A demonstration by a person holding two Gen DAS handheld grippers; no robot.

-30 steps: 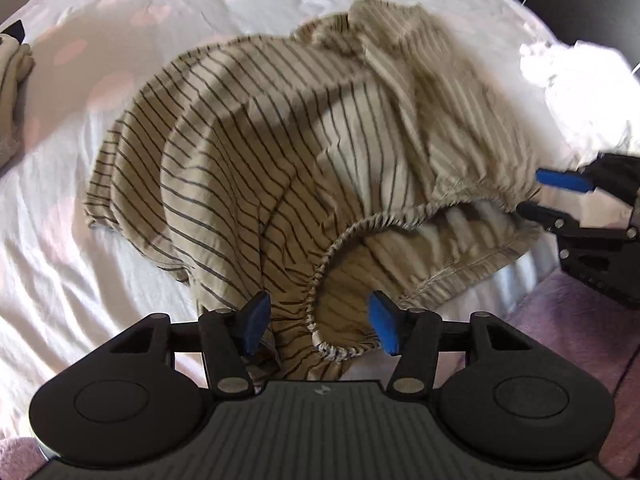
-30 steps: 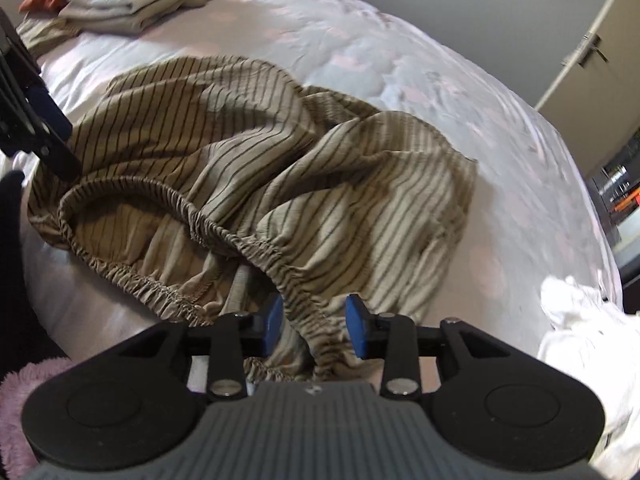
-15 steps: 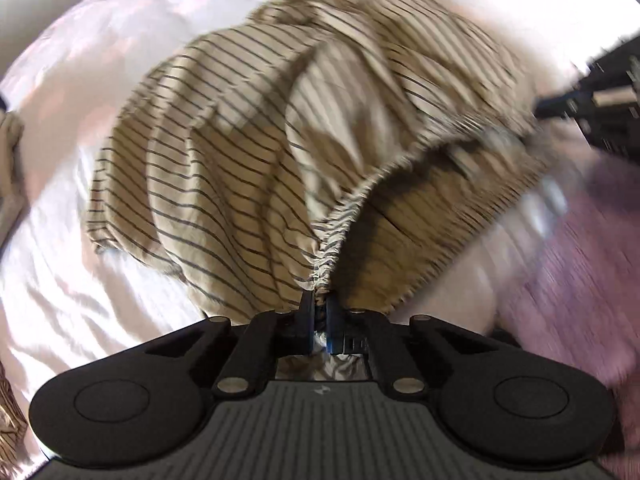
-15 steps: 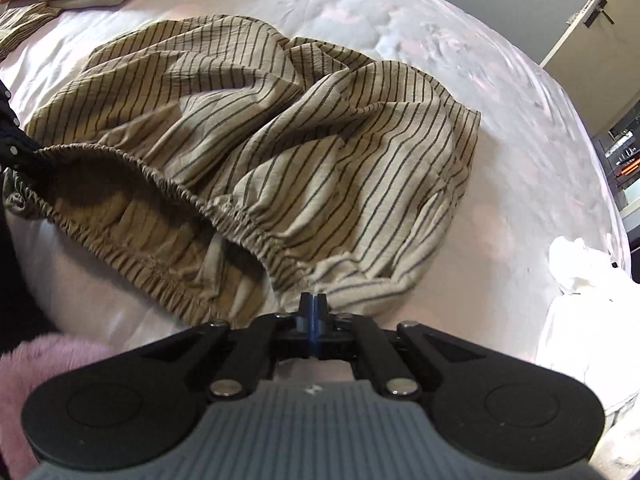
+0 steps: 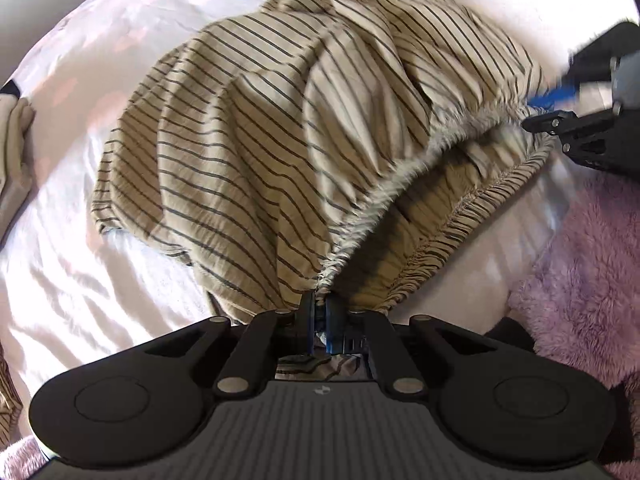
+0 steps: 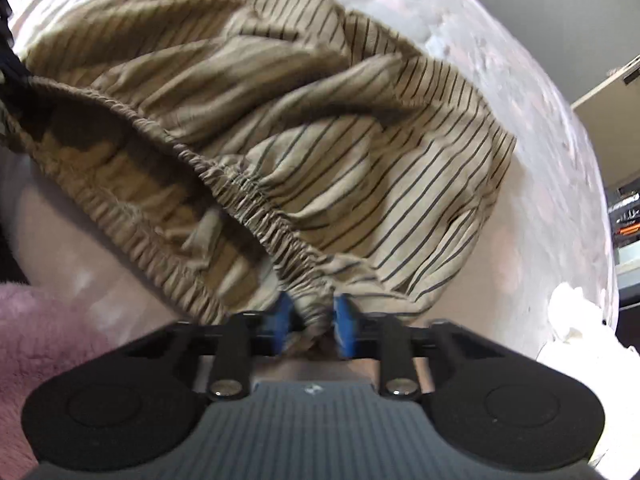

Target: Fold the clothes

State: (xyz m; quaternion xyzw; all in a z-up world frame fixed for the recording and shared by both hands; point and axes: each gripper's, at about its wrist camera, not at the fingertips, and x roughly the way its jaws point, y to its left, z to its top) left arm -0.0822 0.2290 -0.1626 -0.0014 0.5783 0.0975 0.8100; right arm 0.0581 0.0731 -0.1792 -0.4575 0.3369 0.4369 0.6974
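Observation:
A tan garment with dark stripes (image 5: 260, 140) lies crumpled on the white bed, its elastic waistband (image 5: 440, 240) facing me. My left gripper (image 5: 319, 322) is shut on the waistband at its left end. My right gripper (image 6: 308, 322) has its blue pads a little apart, with the waistband (image 6: 256, 208) bunched between them; it also shows at the garment's right edge in the left wrist view (image 5: 560, 112). The garment fills most of the right wrist view (image 6: 360, 152).
The white bedsheet (image 5: 80, 280) surrounds the garment. A fuzzy pink blanket (image 5: 580, 272) lies at the bed's near edge. Folded beige clothes (image 5: 14, 148) sit at the far left. A white crumpled cloth (image 6: 576, 320) lies at the right.
Both grippers closed on the waistband half a second ago. Since then the right gripper's pads have parted somewhat around the bunched fabric and the waistband has been pulled wider.

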